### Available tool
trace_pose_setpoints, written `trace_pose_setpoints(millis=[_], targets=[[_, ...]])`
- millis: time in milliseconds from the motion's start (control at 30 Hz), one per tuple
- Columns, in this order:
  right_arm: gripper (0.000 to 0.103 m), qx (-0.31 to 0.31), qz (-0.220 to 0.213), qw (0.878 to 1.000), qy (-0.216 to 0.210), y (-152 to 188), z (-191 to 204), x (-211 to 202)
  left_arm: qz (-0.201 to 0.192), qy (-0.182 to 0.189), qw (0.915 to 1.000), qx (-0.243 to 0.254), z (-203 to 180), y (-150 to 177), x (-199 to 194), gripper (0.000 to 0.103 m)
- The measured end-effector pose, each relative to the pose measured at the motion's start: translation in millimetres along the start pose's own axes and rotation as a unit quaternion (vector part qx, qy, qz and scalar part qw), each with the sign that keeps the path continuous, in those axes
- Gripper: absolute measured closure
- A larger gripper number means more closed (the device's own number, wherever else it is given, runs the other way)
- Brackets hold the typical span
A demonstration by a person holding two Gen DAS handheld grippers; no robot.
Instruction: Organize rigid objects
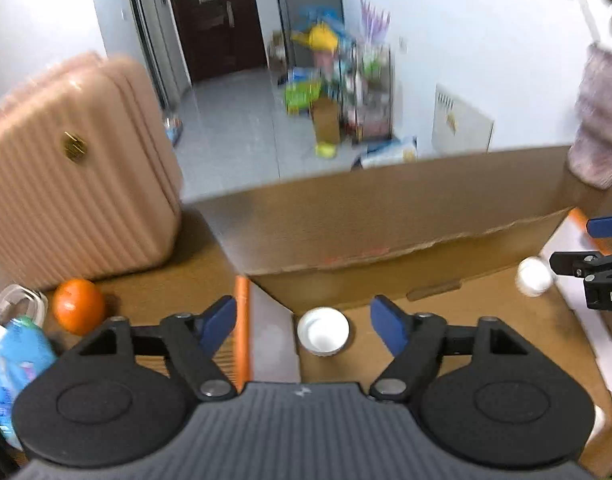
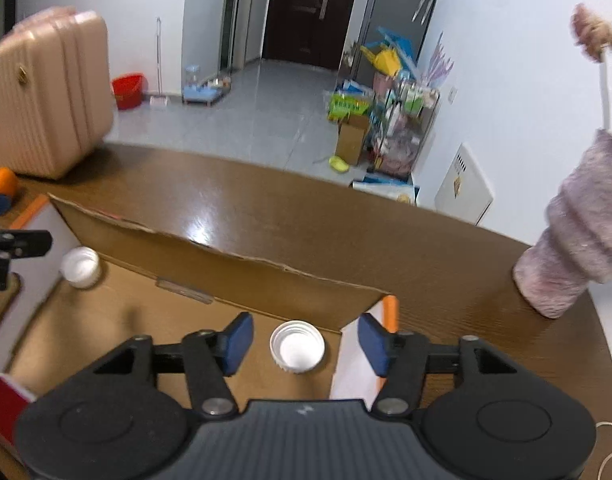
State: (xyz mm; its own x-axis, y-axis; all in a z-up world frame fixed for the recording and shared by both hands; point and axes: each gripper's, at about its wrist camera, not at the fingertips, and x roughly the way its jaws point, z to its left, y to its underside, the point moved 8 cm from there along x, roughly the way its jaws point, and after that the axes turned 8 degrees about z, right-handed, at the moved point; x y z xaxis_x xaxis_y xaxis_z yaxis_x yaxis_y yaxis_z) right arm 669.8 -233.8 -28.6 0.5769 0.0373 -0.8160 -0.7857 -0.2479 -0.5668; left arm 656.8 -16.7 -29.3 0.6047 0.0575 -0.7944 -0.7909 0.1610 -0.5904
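Note:
Two white bottle caps lie open side up on the floor of an open cardboard box (image 1: 386, 208). In the left wrist view my left gripper (image 1: 303, 322) is open above the box's left corner, with one cap (image 1: 323, 331) between its blue fingertips; the other cap (image 1: 534, 276) lies at far right beside my right gripper (image 1: 602, 246). In the right wrist view my right gripper (image 2: 303, 344) is open over the box's (image 2: 233, 276) right corner, with a cap (image 2: 297, 346) between its fingertips; the other cap (image 2: 81, 267) lies at left near my left gripper (image 2: 9, 224). Neither gripper holds anything.
The box sits on a brown wooden table (image 2: 346, 220). A pink suitcase (image 1: 73, 168) stands at the left with an orange (image 1: 78, 306) and a blue packet (image 1: 13, 364) beside it. A mauve knitted vase (image 2: 578, 240) stands at the right table edge.

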Motion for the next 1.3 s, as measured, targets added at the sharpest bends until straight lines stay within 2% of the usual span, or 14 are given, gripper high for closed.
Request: trace_pose_setpoints(millis=[100,200,267,333,400,500,600,733,933,1033,1133,1233,1300], targets=[[0.041,0.007,-0.022,1.000,0.000,12,-5,-40,-0.037,-0.011,0.9993,-0.004,11,7,-48,0.022],[0.033,0.012,-0.060,0.998,-0.004,38,-3,-86,-0.081,-0.021,0.9964,-0.012,21,22,-98,0.015],[0.029,0.007,-0.087,0.996,-0.002,60,0,-112,-0.122,-0.023,0.9920,-0.021,26,43,-132,0.014],[0.028,-0.010,-0.124,0.992,0.005,83,9,-135,-0.148,-0.022,0.9885,-0.025,28,74,-162,0.007],[0.027,-0.008,-0.149,0.989,0.016,108,16,-152,-0.167,-0.016,0.9851,-0.038,29,103,-185,0.005],[0.027,0.015,-0.171,0.985,0.007,148,30,-172,-0.187,-0.018,0.9802,-0.063,32,149,-214,0.003],[0.027,0.028,-0.201,0.979,-0.011,196,49,-201,-0.197,-0.004,0.9764,-0.089,31,203,-238,0.000],[0.017,0.032,-0.227,0.973,-0.037,262,71,-231,-0.209,-0.004,0.9713,-0.114,33,275,-259,0.000],[0.017,0.050,-0.216,0.975,-0.032,351,90,-240,-0.184,0.002,0.9752,-0.123,25,356,-267,0.000],[0.017,0.073,-0.198,0.977,-0.043,378,92,-238,-0.165,0.007,0.9784,-0.124,17,382,-267,0.000],[0.016,0.065,-0.196,0.978,-0.040,395,96,-243,-0.156,0.007,0.9819,-0.107,8,396,-268,0.000],[0.015,0.072,-0.199,0.976,-0.045,401,93,-247,-0.166,-0.008,0.9823,-0.087,-2,395,-270,0.000],[0.015,0.076,-0.200,0.976,-0.049,400,92,-246,-0.174,-0.003,0.9815,-0.079,-9,389,-270,0.000]])
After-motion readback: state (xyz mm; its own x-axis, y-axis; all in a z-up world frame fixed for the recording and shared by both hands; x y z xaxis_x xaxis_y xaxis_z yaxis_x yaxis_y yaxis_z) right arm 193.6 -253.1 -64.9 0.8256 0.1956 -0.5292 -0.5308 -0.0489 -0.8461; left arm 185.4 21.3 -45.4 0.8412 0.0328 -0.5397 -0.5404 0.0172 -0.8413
